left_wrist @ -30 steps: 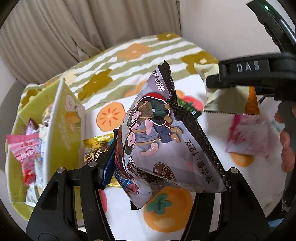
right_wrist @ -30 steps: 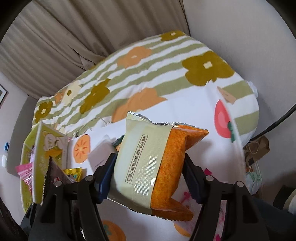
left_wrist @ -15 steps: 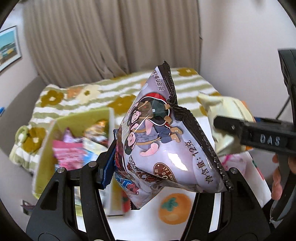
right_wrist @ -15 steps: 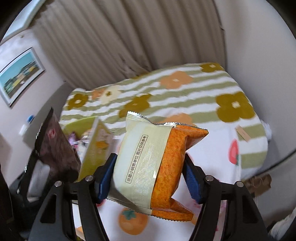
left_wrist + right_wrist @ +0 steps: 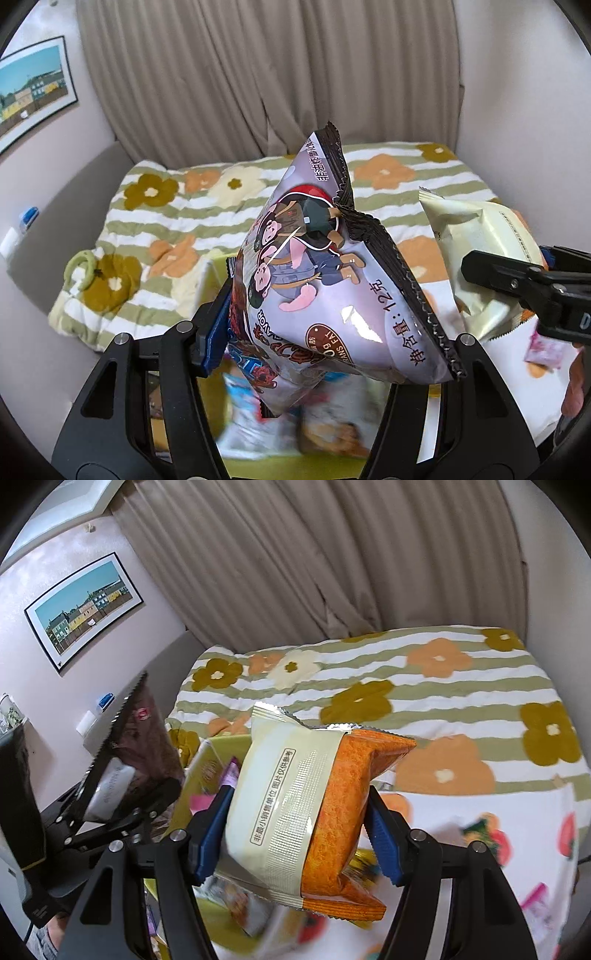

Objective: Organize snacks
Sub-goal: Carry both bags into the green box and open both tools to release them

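My left gripper (image 5: 325,332) is shut on a purple cartoon snack bag (image 5: 325,280) and holds it in the air over the yellow-green snack box (image 5: 295,459), which holds several blurred packets. My right gripper (image 5: 295,830) is shut on a cream and orange snack bag (image 5: 306,812), just right of the box (image 5: 199,760). The left gripper and its purple bag (image 5: 125,746) show at the left of the right wrist view. The right gripper's finger (image 5: 517,284) and its cream bag (image 5: 476,240) show at the right of the left wrist view.
A bed with a green-striped flower quilt (image 5: 406,686) lies behind. A white cloth with fruit prints (image 5: 480,819) carries loose packets, among them a pink one (image 5: 546,350). Beige curtains and a framed picture (image 5: 85,605) stand at the back.
Both grippers have moved left and tilted up with their bags. The left one now hangs over the box, which sat to its left before. The right one has come beside the box.
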`<move>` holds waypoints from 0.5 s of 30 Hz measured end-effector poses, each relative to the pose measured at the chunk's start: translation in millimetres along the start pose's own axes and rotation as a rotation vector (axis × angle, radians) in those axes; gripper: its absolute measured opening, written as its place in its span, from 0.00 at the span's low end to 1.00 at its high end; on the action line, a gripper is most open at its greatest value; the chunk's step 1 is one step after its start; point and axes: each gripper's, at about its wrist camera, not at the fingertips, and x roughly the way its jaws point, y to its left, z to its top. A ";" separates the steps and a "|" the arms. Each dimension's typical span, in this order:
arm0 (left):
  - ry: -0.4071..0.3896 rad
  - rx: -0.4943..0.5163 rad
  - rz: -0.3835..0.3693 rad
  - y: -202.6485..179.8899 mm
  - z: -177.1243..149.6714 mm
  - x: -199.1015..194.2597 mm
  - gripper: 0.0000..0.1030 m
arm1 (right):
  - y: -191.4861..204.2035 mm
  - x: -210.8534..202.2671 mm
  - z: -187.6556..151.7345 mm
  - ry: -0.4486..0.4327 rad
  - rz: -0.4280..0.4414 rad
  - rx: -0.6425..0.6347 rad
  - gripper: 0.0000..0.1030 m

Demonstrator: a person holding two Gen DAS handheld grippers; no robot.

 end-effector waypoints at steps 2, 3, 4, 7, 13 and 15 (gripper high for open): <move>0.018 0.015 -0.006 20.5 8.4 21.5 0.55 | 13.8 21.8 7.0 0.011 -0.004 0.002 0.62; 0.024 0.024 -0.006 23.5 10.0 25.3 0.55 | 18.5 29.1 8.8 0.016 -0.008 0.004 0.62; 0.035 0.035 -0.010 30.1 13.3 36.7 0.55 | 24.1 41.3 11.7 0.025 -0.015 0.011 0.62; 0.068 0.055 -0.038 43.6 19.5 65.9 0.55 | 30.6 61.4 16.9 0.050 -0.034 0.031 0.62; 0.127 0.071 -0.104 52.7 19.2 104.0 0.57 | 32.5 89.1 17.8 0.082 -0.090 0.081 0.62; 0.145 0.082 -0.124 53.5 18.3 113.0 0.66 | 32.3 94.6 18.0 0.090 -0.104 0.092 0.62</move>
